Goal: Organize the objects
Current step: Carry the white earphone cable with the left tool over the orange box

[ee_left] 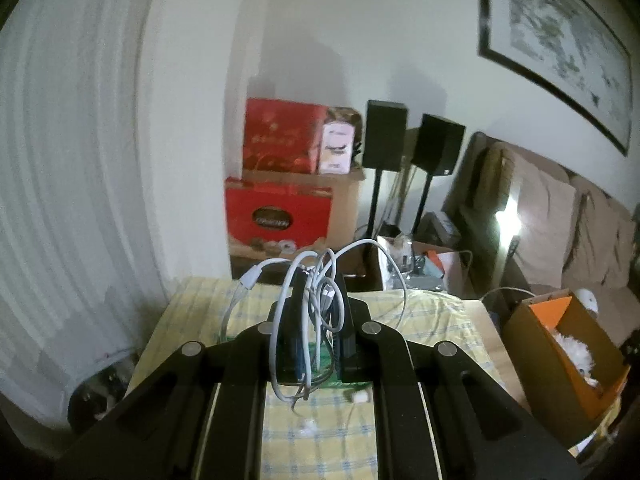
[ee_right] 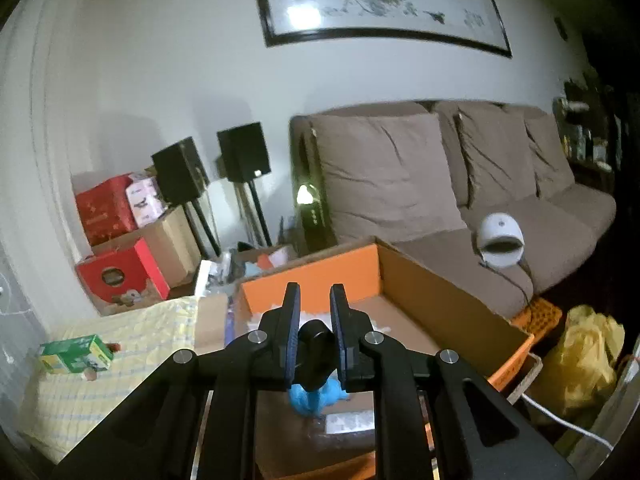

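The left gripper [ee_left: 318, 300] is clamping a loose bundle of white charging cable [ee_left: 308, 292] above the yellow checked table [ee_left: 432, 316]; the right gripper [ee_right: 315, 320], nearly closed, is pinching a small black-and-blue toy [ee_right: 316, 360] over the orange-lined cardboard box [ee_right: 448, 300]. Dangling loops risk snagging or slipping free.

Two black speakers [ee_right: 240, 152], two red boxes [ee_right: 106, 210], one sofa [ee_right: 440, 184].

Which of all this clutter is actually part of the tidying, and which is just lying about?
In the job:
white cable bundle, in left hand-held gripper
black-and-blue object, in right hand-held gripper
orange-lined cardboard box

Lying about:
sofa
speakers
red boxes
green carton
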Action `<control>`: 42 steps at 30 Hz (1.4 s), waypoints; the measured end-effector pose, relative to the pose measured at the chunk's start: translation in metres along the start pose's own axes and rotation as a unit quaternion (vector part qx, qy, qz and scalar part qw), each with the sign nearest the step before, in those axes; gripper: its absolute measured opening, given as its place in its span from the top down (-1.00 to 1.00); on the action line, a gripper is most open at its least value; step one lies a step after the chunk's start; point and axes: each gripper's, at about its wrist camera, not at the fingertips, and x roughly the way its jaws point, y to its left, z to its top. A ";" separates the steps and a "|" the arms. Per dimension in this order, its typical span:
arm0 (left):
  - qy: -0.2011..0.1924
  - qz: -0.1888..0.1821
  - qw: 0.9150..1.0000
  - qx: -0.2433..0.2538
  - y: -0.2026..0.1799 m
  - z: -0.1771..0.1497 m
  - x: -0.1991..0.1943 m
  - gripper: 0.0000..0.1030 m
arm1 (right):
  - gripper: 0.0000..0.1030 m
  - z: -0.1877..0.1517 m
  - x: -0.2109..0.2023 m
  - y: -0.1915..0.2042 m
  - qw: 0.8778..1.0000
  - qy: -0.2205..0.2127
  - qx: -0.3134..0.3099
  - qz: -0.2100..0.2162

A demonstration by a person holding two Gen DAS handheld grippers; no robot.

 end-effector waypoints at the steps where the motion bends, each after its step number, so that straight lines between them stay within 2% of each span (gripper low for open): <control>1: -0.001 -0.005 1.000 0.007 -0.008 0.001 0.001 0.82 | 0.73 0.001 0.000 -0.003 1.000 0.006 0.003 -0.003; 8: 0.007 -0.046 0.998 0.045 -0.052 0.011 0.003 0.82 | 0.73 -0.003 0.007 -0.007 0.999 0.025 -0.010 -0.017; 18: -0.003 -0.060 0.996 0.058 -0.071 0.018 0.001 0.82 | 0.73 -0.001 0.005 -0.005 0.999 0.039 -0.018 -0.007; 28: -0.001 -0.089 0.993 0.077 -0.096 0.019 -0.002 0.82 | 0.73 0.006 -0.007 -0.005 0.999 0.031 -0.026 -0.014; 30: -0.016 -0.084 0.993 0.086 -0.104 0.017 -0.001 0.82 | 0.73 0.008 -0.012 -0.002 0.999 0.024 -0.037 -0.016; 32: -0.023 -0.062 0.992 0.111 -0.116 0.013 0.002 0.82 | 0.73 0.009 -0.016 0.001 0.999 0.019 -0.045 -0.015; 36: -0.013 -0.095 0.989 0.113 -0.132 0.010 0.006 0.82 | 0.73 0.010 -0.017 -0.001 0.999 0.021 -0.041 -0.011; 42: -0.004 -0.124 0.985 0.120 -0.157 0.007 0.004 0.82 | 0.73 0.013 -0.022 -0.003 0.999 0.017 -0.041 -0.014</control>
